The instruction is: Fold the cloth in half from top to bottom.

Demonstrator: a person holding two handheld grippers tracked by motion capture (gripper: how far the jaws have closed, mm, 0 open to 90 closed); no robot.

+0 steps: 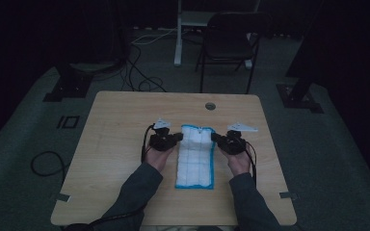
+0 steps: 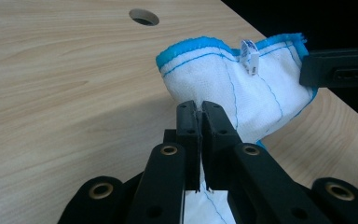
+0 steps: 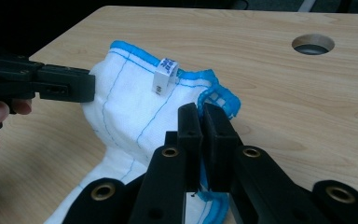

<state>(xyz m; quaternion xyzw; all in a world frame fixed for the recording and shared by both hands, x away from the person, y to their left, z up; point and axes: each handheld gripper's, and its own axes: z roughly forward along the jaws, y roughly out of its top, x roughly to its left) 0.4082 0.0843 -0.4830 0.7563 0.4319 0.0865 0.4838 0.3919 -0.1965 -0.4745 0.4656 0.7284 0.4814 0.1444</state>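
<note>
A white quilted cloth [image 1: 195, 156] with a blue hem lies lengthwise on the wooden table [image 1: 115, 144]. My left gripper [image 1: 178, 137] is shut on its left edge near the far end, and my right gripper [image 1: 215, 137] is shut on the right edge opposite. In the left gripper view the closed jaws [image 2: 200, 109] pinch the cloth [image 2: 223, 79], whose far end stands lifted and bunched, with a small label [image 2: 249, 56] on the hem. In the right gripper view the jaws [image 3: 201, 112] clamp the blue hem of the cloth [image 3: 126, 102], with the left gripper [image 3: 60, 84] across it.
A round cable hole [image 1: 210, 106] sits near the table's far edge. A dark folding chair [image 1: 231, 43] and a white post stand beyond the table. Cables [image 1: 139, 77] lie on the floor at the far left.
</note>
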